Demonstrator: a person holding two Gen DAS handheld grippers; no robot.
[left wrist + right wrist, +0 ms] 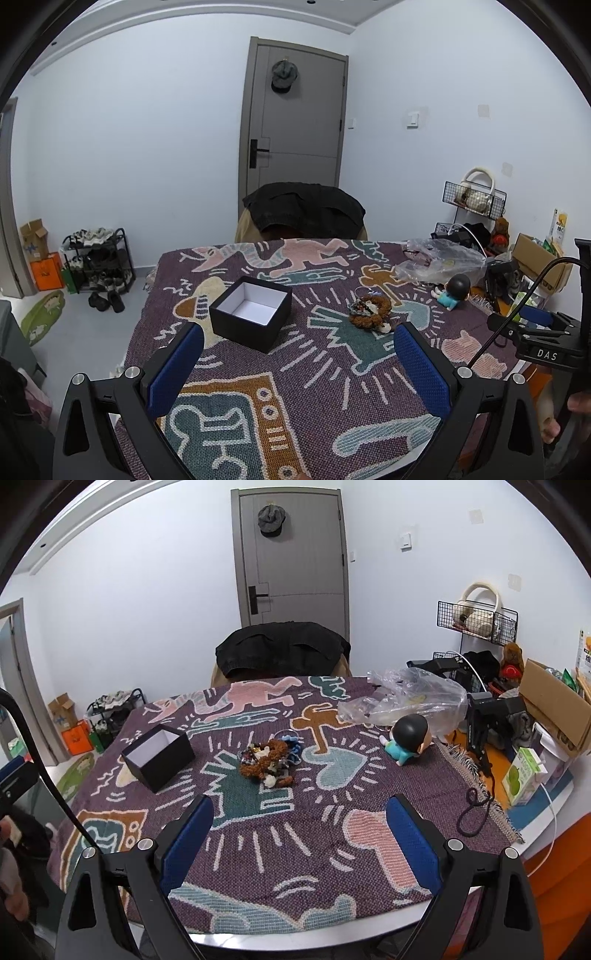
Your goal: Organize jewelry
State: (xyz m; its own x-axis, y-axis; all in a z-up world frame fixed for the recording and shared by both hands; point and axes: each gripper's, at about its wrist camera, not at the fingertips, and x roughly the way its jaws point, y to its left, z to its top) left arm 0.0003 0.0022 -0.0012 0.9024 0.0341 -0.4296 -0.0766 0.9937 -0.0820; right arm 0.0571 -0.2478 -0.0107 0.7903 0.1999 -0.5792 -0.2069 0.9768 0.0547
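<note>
Jewelry pile (pixel 267 762) heaped mid-table, unsorted; black box (pixel 159 757) toward left edge, empty; left gripper (pixel 299 363) and right gripper (pixel 301 840) spread, holding nothing.

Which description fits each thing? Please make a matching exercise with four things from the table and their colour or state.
Things:
1. black box
2. jewelry pile
3. figurine
4. plastic bag

Descriptions:
a. clear and crumpled
b. open, white inside, nothing in it
c. black head, light blue body
d. tangled heap in the middle of the cloth

Pairs: 1-b, 2-d, 3-c, 4-a
</note>
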